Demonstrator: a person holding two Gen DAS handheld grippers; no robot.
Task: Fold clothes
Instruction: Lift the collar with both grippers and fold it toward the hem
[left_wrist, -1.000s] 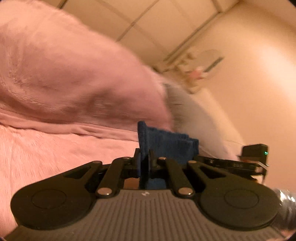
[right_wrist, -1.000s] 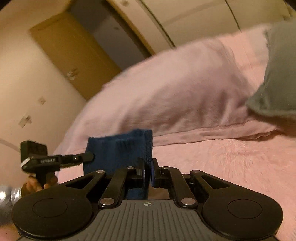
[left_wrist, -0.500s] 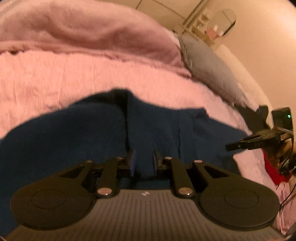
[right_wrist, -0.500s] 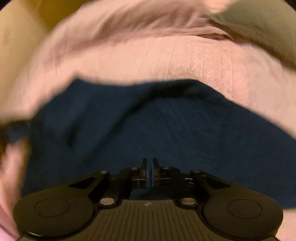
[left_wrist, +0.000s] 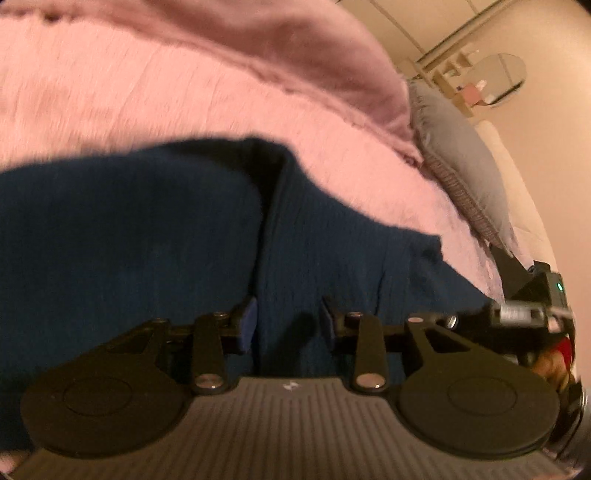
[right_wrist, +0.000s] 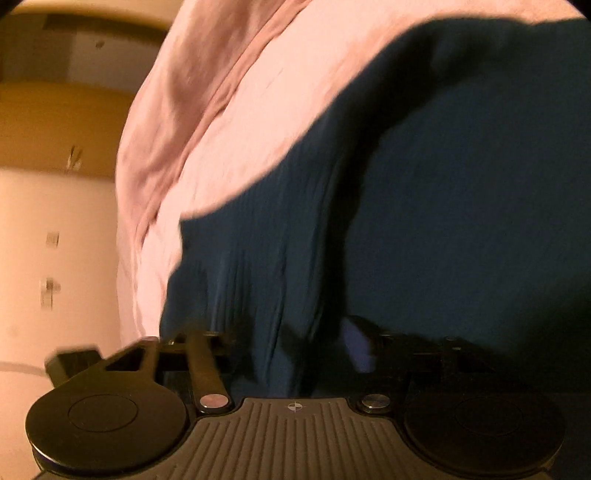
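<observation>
Navy garment (left_wrist: 155, 236) lies spread on a pink bedspread (left_wrist: 147, 92), filling the lower half of the left wrist view and the right and centre of the right wrist view (right_wrist: 461, 184). Left gripper (left_wrist: 288, 319), at the bottom centre of its frame, has its jaws opening; a ridge of the dark cloth runs up between the blue pads (left_wrist: 249, 321) without being pinched. Right gripper (right_wrist: 295, 343) is likewise opening, with ribbed folds of the same cloth bunched loosely between its fingers, though motion blur hides the left pad. A raised crease runs up the middle of the left wrist view, where one layer appears to overlap another, suggesting a fold has just been laid down and let go. The top edge, near mid-frame, looks uneven, and the right-hand corner juts out onto the bedspread. What remains, by this reading, is smoothing and probably at least one more fold; the full outline cannot be seen. A grey pillow (left_wrist: 461, 162) rests at the upper right, well apart from the garment.
</observation>
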